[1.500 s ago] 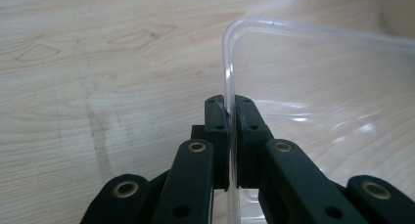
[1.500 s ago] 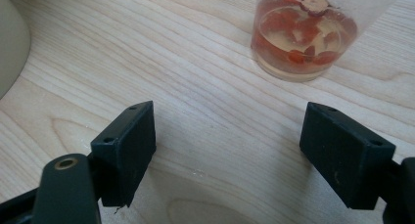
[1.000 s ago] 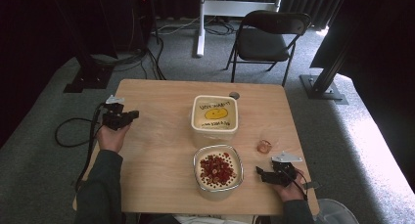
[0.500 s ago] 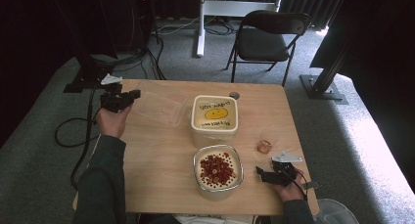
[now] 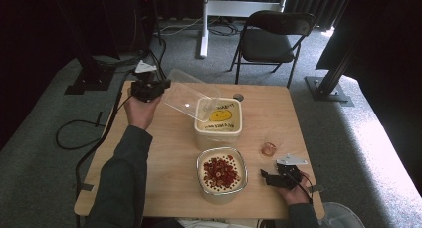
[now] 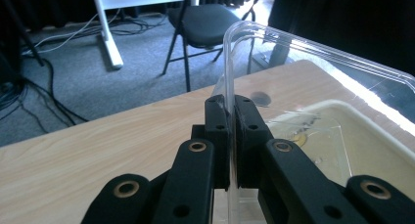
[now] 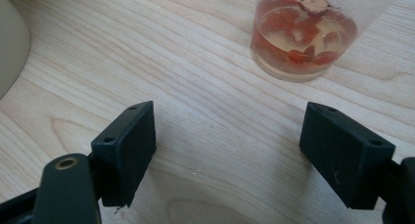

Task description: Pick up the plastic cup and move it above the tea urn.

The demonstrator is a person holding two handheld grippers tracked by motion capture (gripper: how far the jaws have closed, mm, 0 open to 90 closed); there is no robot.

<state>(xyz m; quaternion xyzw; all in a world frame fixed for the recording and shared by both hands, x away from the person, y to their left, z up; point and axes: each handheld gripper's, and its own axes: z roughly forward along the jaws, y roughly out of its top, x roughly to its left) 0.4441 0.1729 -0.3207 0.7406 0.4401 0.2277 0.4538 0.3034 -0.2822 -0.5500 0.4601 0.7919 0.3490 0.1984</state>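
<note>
A clear rectangular plastic lid (image 5: 191, 96) is pinched at its rim by the clenched left gripper (image 6: 229, 111), tilted above the cream square tub (image 5: 219, 121) at the far side of the light wooden table (image 5: 164, 153). The right gripper (image 7: 227, 136), jaws spread wide, is rested low near a small clear cup of red pieces (image 7: 306, 31).

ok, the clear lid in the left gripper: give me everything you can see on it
The clear lid looks like thin transparent plastic, rectangular with rounded corners and a raised rim. The left gripper is shut on one edge, its fingers pinching the rim. It hangs tilted in the air over the far left part of the table, its lower end reaching over the cream tub with the yellow smiley; contact there is unclear.
</note>
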